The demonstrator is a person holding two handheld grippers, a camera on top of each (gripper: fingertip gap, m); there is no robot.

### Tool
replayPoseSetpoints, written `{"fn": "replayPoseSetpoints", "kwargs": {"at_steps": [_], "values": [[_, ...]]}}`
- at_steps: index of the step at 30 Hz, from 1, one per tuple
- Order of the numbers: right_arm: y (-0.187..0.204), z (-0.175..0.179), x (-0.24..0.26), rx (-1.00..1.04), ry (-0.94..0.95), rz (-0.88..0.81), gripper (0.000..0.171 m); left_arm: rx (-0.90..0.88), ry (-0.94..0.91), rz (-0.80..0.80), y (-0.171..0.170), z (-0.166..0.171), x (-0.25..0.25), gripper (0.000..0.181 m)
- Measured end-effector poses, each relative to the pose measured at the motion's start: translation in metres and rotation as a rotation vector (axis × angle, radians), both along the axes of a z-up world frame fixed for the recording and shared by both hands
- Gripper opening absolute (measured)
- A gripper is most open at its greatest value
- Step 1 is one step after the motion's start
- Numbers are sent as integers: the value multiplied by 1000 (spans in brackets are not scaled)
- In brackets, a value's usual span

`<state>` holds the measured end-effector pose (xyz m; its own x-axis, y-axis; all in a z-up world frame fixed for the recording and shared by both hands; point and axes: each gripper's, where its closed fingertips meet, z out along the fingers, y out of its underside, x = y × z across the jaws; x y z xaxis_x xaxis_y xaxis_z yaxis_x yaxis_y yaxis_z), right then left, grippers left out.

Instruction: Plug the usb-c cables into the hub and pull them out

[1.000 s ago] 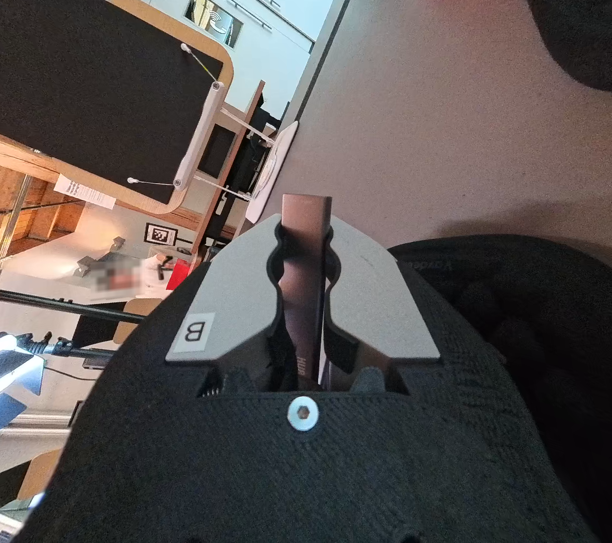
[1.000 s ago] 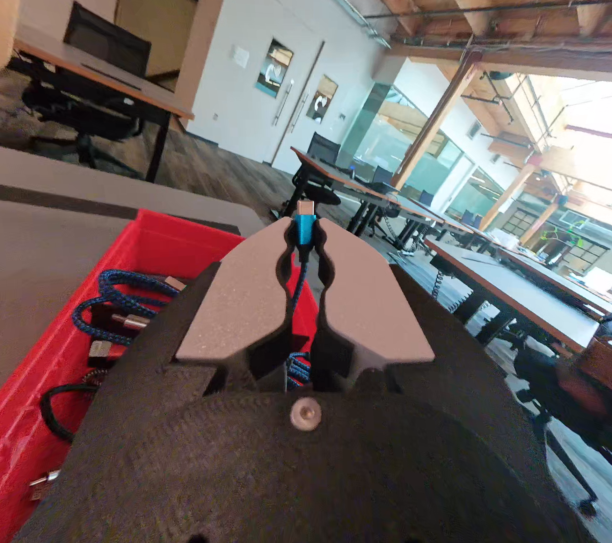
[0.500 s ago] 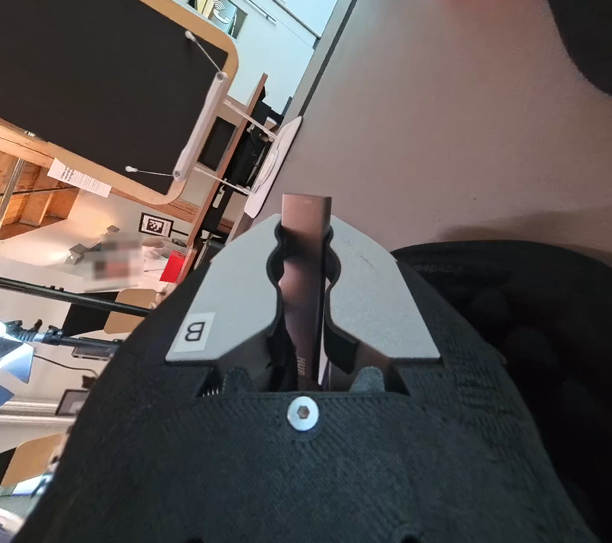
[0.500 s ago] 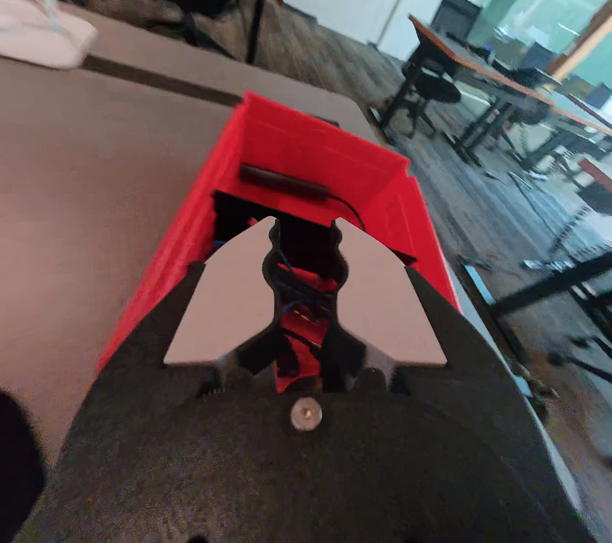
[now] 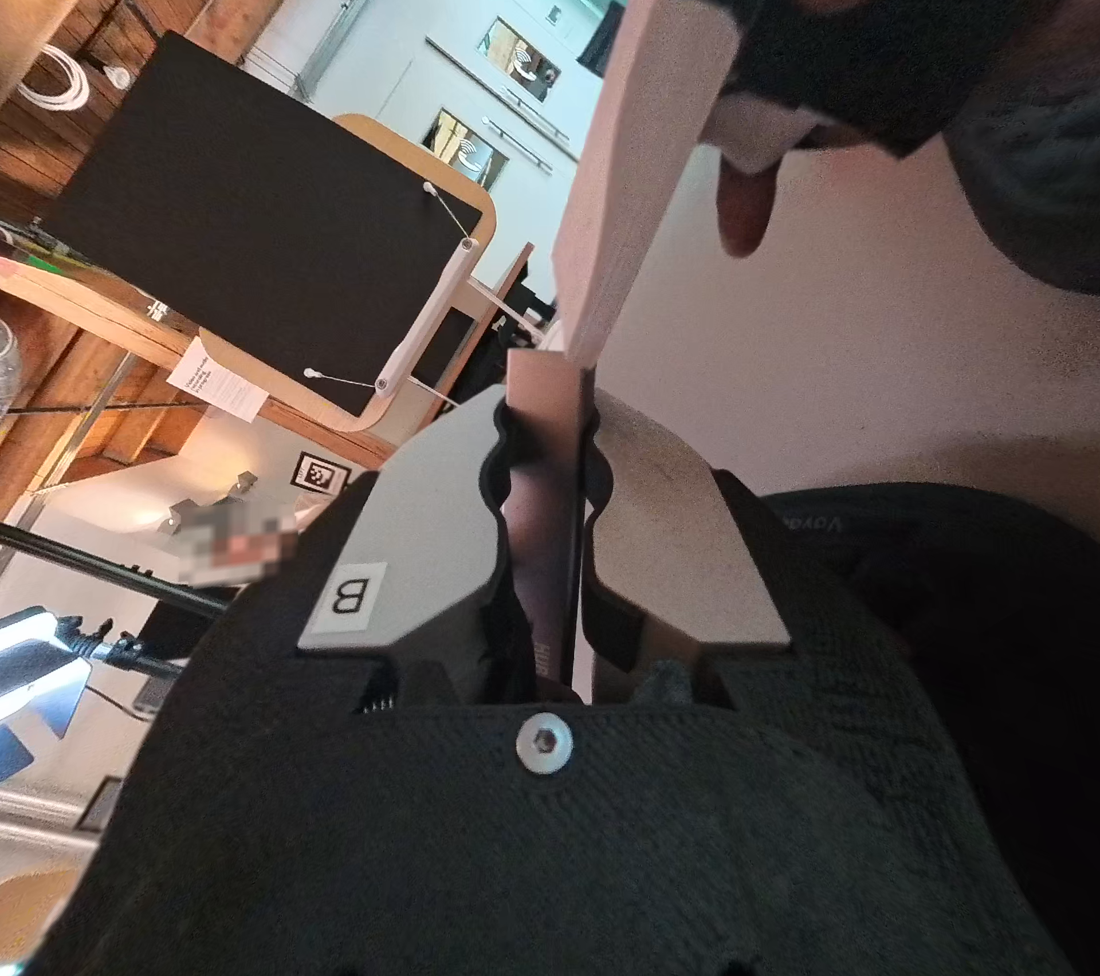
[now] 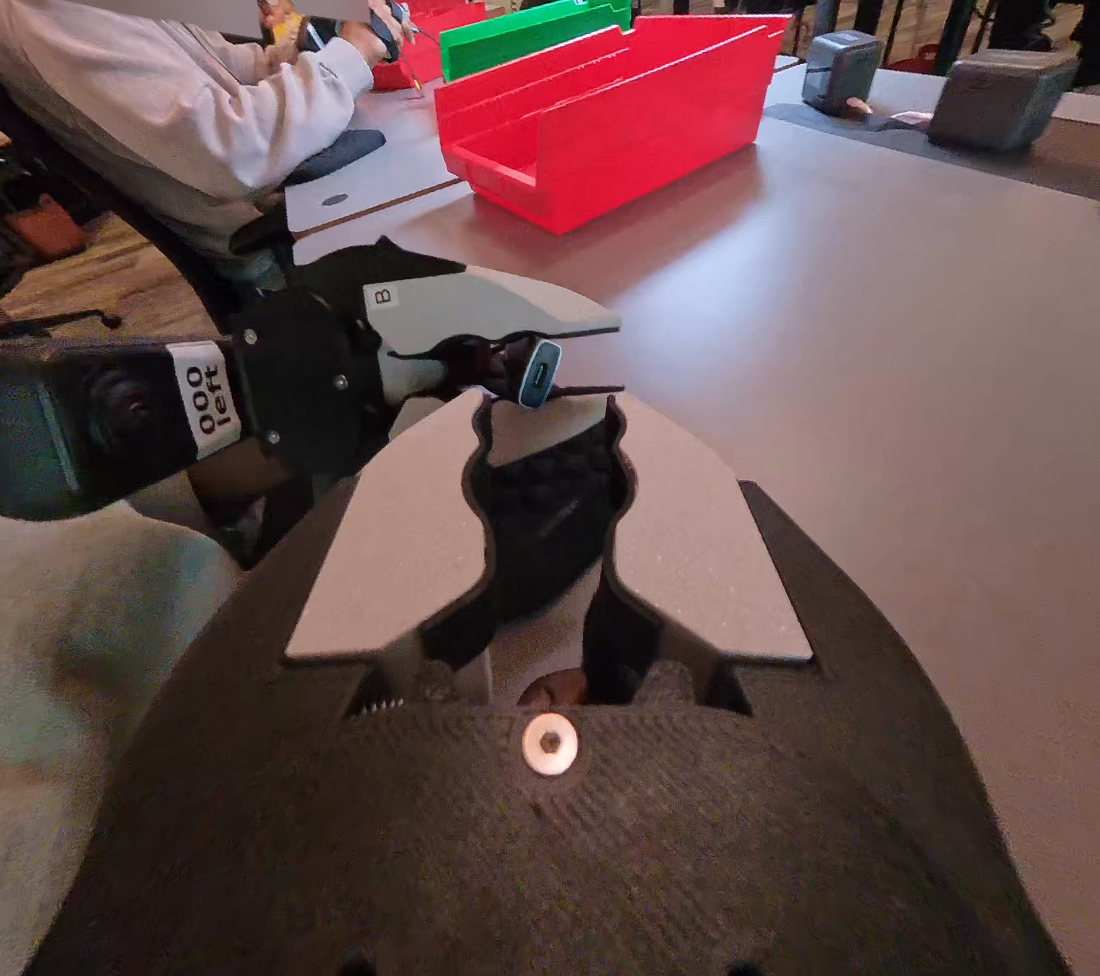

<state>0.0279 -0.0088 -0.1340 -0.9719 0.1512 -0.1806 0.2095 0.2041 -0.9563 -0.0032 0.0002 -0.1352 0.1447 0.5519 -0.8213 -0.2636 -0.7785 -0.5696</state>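
My left gripper (image 5: 547, 403) is shut on the hub (image 5: 536, 501), a slim dark metallic bar that sticks out past the fingertips. In the right wrist view the left gripper (image 6: 616, 355) comes in from the left and the hub's end (image 6: 538, 373) with a port faces the camera. My right gripper (image 6: 544, 412) is open and empty, its tips just below and in front of the hub's end. One of its fingers (image 5: 631, 162) reaches down from the upper right in the left wrist view, its tip beside the hub's end. No cable is in view.
A red bin (image 6: 625, 138) stands on the grey table (image 6: 833, 352) beyond the grippers, a green bin (image 6: 524, 37) behind it. Two dark grey boxes (image 6: 1000, 102) sit at the back right. A person in a grey sleeve (image 6: 196, 114) sits at the left. A black pouch (image 5: 952, 590) lies below the left gripper.
The right gripper let go of the blue usb-c cable over the red bin, opened, and swung round to the hub's end. The left gripper kept hold of the hub.
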Motion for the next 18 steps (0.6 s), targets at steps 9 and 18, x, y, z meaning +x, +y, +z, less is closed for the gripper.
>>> {"fn": "replayPoseSetpoints", "kwargs": {"at_steps": [9,18], "values": [[-2,19,-12,-90,90,-86,8,161,115,-34,-7,26,7,51],[91,115,-57,-267,339,-391,8,740,177,-108,-66,68,18,53]]}}
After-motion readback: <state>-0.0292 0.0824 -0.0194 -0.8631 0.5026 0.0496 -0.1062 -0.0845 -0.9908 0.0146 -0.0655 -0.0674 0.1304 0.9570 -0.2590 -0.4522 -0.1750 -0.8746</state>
